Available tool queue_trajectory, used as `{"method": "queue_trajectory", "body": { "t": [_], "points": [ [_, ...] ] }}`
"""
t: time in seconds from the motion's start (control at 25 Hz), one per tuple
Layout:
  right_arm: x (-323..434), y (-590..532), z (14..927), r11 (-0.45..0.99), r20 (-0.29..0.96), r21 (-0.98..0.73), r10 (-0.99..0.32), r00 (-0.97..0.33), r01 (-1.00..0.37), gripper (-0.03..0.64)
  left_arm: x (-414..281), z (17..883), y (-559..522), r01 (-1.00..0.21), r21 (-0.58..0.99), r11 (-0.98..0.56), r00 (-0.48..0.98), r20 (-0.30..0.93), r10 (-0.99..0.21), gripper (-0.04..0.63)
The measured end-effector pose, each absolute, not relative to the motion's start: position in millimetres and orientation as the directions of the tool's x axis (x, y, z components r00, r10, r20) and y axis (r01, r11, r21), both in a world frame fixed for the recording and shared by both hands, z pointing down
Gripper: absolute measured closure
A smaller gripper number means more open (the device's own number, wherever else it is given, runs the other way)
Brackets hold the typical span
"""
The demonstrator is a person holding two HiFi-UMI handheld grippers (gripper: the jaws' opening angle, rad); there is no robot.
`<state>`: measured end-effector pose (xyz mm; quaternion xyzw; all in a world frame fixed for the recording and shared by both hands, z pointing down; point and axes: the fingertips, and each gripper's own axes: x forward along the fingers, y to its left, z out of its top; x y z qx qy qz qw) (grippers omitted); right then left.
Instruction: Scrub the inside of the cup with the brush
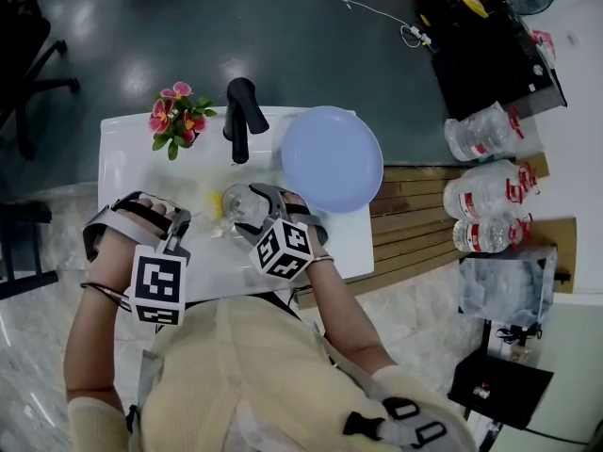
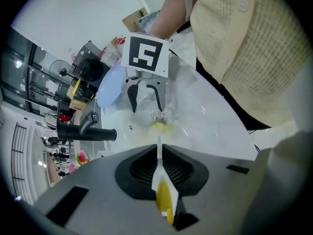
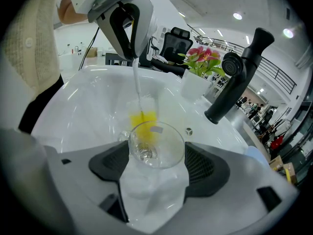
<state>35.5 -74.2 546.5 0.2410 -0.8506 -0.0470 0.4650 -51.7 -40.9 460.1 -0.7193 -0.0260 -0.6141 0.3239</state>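
Observation:
I see a clear glass cup (image 1: 237,205) held low over the white sink (image 1: 122,168), and my right gripper (image 1: 252,205) is shut on it. In the right gripper view the cup (image 3: 156,143) sits between the jaws of the right gripper (image 3: 156,156), its round rim facing the camera. My left gripper (image 1: 182,217) is shut on the thin white handle of a brush (image 2: 164,190). The brush's yellow head (image 3: 142,122) shows through the glass at the cup's far side. Whether it is inside the cup I cannot tell. The left gripper (image 3: 132,53) points down at the cup.
A black faucet (image 1: 240,116) stands at the back of the sink, with pink flowers (image 1: 177,116) to its left. A pale blue plate (image 1: 332,158) lies at the right. Several water bottles (image 1: 485,205) lie on the floor further right.

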Motion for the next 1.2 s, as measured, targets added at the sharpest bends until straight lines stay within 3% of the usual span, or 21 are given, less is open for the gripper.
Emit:
{"method": "queue_trajectory", "body": {
  "t": [0.36, 0.52, 0.72, 1.2],
  "points": [
    [35.2, -75.0, 546.9, 0.879, 0.768, 0.306, -0.455, -0.451, -0.367, 0.267, -42.0, 452.0, -19.3, 0.455, -0.408, -0.792, 0.292, 0.908, -0.3, 0.56],
    [35.2, -74.3, 546.3, 0.878, 0.768, 0.307, -0.457, -0.45, -0.368, 0.267, -21.8, 431.3, -15.0, 0.383, -0.429, -0.818, 0.415, 0.871, -0.263, 0.581],
    [34.5, -74.9, 546.6, 0.879, 0.769, 0.305, -0.455, -0.45, -0.367, 0.267, -30.6, 445.9, -25.4, 0.405, -0.419, -0.813, 0.342, 0.894, -0.29, 0.581],
    [35.8, -74.7, 547.1, 0.88, 0.768, 0.303, -0.453, -0.452, -0.366, 0.267, -76.8, 478.5, -32.6, 0.167, -0.363, -0.916, 0.284, 0.908, -0.308, 0.581]
  ]
}}
